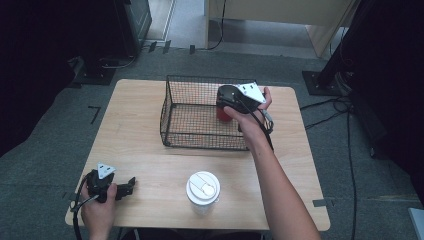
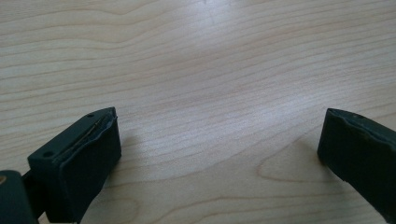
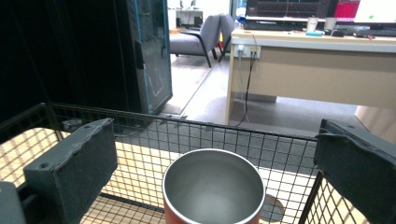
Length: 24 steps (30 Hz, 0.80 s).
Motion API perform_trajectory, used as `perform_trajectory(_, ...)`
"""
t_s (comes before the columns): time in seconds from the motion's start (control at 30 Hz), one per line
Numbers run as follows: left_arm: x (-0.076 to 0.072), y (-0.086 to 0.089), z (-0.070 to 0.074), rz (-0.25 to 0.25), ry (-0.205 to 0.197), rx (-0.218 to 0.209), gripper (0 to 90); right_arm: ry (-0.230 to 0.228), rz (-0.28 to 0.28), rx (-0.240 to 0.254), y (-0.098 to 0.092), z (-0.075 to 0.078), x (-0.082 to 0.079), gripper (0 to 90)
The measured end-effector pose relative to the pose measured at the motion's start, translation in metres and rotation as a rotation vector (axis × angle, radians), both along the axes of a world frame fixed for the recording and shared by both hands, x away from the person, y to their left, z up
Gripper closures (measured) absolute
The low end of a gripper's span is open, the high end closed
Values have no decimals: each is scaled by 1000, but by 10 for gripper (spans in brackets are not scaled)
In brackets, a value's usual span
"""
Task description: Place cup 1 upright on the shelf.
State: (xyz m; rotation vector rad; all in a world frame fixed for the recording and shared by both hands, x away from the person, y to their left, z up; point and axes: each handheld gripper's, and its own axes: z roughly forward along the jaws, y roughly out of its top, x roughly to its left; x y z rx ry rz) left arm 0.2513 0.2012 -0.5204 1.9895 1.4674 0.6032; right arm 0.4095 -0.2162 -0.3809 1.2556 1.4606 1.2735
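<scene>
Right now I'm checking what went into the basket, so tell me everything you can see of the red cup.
The red cup is a round tumbler, red outside with a bare steel-looking rim and lining. It has no lid and looks empty. It stands upright inside the wire basket, toward its right end, seemingly on the mesh floor. The right gripper hangs over it with jaws spread on either side of the rim, touching nothing.
</scene>
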Motion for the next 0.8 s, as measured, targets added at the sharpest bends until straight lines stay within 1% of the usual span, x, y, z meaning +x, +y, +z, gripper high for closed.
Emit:
perform_trajectory(0.03, 0, 0, 0, 0, 1, 0, 0, 0, 0, 0, 0, 0, 0, 0)
perform_trajectory(0.07, 0, 0, 0, -1, 0, -1, 0, -9, 7, 3, -2, 2, -7, 0)
perform_trajectory(0.1, 0, 0, 0, 0, 0, -1, 0, -17, 10, 2, -3, 2, -10, 0)
perform_trajectory(0.13, 0, 0, 0, 0, 0, -1, 0, -17, 10, 2, -3, 2, -10, 0)
perform_trajectory(0.17, 0, 0, 0, 0, 0, -1, 0, -22, 20, 5, -5, 4, -17, 0)
perform_trajectory(0.23, 0, 0, 0, 1, -1, -2, 0, -28, 28, 4, -7, 4, -25, 0)
perform_trajectory(0.27, 0, 0, 0, 1, -1, -2, 0, -28, 28, 4, -7, 4, -25, 0)
perform_trajectory(0.37, 0, 0, 0, 0, 0, -1, 0, -32, 34, 7, -13, 5, -35, 0)
perform_trajectory(0.4, 0, 0, 0, 0, -1, -2, 0, -39, 37, 12, -17, 5, -42, 0)
perform_trajectory(0.53, 0, 0, 0, 1, -1, -2, 0, -55, 51, 14, -24, 6, -59, 0)
perform_trajectory(0.57, 0, 0, 0, 1, -1, -2, 0, -55, 51, 14, -24, 6, -59, 0)
perform_trajectory(0.6, 0, 0, 0, -4, -2, 0, 0, -60, 59, 3, -27, 5, -67, 0)
perform_trajectory(0.7, 0, 0, 0, -5, -2, 1, 0, -66, 67, -2, -31, 5, -76, 0)
perform_trajectory(0.73, 0, 0, 0, -6, -1, 0, 0, -68, 74, 0, -34, 4, -84, 0)
perform_trajectory(0.77, 0, 0, 0, -6, -1, 0, 0, -70, 78, 0, -36, 3, -88, 0)
perform_trajectory(0.8, 0, 0, 0, -5, -2, 0, 0, -70, 78, 0, -36, 3, -88, 0)
